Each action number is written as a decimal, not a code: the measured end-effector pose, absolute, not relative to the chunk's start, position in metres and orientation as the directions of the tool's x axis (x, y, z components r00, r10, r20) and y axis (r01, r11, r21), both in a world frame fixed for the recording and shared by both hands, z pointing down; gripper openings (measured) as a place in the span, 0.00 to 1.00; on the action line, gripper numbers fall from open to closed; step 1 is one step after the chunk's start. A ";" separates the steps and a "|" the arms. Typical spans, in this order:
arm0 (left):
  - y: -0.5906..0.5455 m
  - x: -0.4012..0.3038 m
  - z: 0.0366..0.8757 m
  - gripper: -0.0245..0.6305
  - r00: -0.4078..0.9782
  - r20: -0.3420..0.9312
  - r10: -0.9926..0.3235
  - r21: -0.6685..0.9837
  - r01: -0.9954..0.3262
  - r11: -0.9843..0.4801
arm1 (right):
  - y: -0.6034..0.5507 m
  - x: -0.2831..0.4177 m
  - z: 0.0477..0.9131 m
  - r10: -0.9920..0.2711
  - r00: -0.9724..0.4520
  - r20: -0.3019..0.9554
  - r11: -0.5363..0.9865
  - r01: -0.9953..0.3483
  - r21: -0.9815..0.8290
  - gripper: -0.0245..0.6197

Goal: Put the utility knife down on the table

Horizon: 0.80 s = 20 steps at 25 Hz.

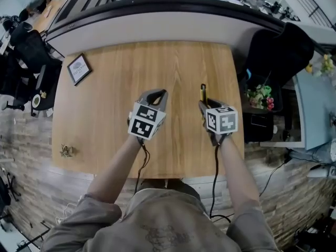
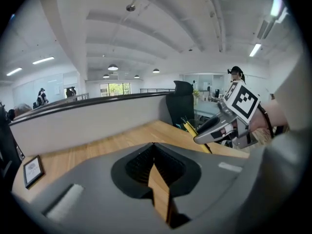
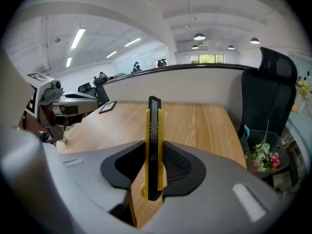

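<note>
The utility knife (image 3: pixel 154 123), yellow with a black slider, stands on edge between the jaws of my right gripper (image 3: pixel 155 147), which is shut on it. Its tip points away over the wooden table (image 1: pixel 115 77). In the head view the knife (image 1: pixel 202 91) sticks out ahead of the right gripper (image 1: pixel 205 104) at the table's right side. My left gripper (image 1: pixel 157 92) hovers just left of it at mid-table, shut, with nothing in it. From the left gripper view, the knife (image 2: pixel 190 128) shows as a yellow strip beyond the right gripper's dark finger (image 2: pixel 214 126).
A small framed picture (image 1: pixel 79 69) lies at the table's far left. A small metallic object (image 1: pixel 66 150) sits near the front left edge. A black office chair (image 1: pixel 278 51) and a bin with flowers (image 1: pixel 261 96) stand off the right edge. A curved partition (image 1: pixel 157 22) backs the table.
</note>
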State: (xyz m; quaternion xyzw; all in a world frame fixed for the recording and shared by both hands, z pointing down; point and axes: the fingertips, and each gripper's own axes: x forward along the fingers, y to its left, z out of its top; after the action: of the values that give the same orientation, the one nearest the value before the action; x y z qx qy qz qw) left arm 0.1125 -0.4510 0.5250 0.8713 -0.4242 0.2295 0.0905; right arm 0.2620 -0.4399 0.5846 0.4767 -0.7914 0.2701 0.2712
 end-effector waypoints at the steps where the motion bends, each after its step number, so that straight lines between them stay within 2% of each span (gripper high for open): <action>1: -0.453 0.110 0.537 0.04 0.528 0.496 -0.689 -0.030 -0.783 -0.621 | -0.442 0.262 0.597 -0.596 -0.396 0.699 0.389 -0.904 -0.180 0.23; 6: -0.461 0.102 0.590 0.04 0.507 0.579 -0.639 0.009 -0.788 -0.616 | -0.451 0.273 0.661 -0.557 -0.345 0.756 0.280 -0.934 -0.220 0.23; 12: -0.457 0.096 0.632 0.04 0.503 0.633 -0.588 0.069 -0.794 -0.604 | -0.448 0.277 0.718 -0.488 -0.299 0.820 0.270 -0.945 -0.184 0.23; 20: -0.444 0.096 0.656 0.04 0.515 0.655 -0.554 0.103 -0.786 -0.609 | -0.448 0.274 0.749 -0.465 -0.270 0.843 0.239 -0.955 -0.174 0.23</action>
State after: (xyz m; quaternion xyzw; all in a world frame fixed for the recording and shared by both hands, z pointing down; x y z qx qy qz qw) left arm 0.0959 -0.4438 0.6563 0.8475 -0.3952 0.2941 0.1978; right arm 0.2741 -0.4484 0.7493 0.5000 -0.7103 0.3611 0.3393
